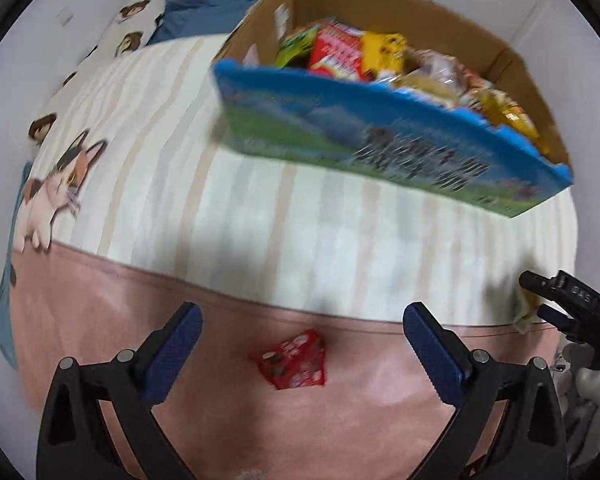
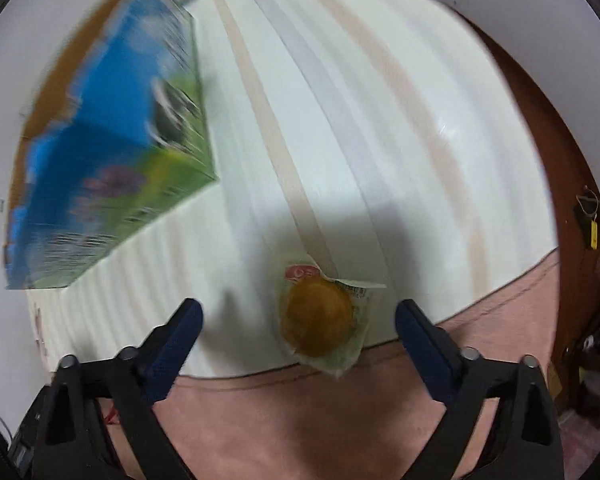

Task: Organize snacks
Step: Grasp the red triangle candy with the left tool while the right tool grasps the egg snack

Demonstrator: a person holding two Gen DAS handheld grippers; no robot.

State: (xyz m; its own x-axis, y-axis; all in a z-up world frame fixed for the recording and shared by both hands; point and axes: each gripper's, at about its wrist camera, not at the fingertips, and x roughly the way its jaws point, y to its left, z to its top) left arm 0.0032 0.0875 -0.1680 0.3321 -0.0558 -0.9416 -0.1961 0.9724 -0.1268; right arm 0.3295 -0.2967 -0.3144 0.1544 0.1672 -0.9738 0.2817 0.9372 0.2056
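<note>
You are holding both jaws spread wide and empty, your left gripper (image 1: 302, 334) hovering over the red snack packet (image 1: 294, 360) lying on the bed's pink sheet (image 1: 228, 412), your right gripper (image 2: 298, 322) framing the clear-wrapped orange pastry (image 2: 324, 322) lying on the striped cover (image 2: 400, 128), the snack-filled cardboard box (image 1: 380, 120) sitting farther back.

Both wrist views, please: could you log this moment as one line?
left hand-held gripper open over red snack packet | right hand-held gripper open around yellow cake packet | snack box full
</note>
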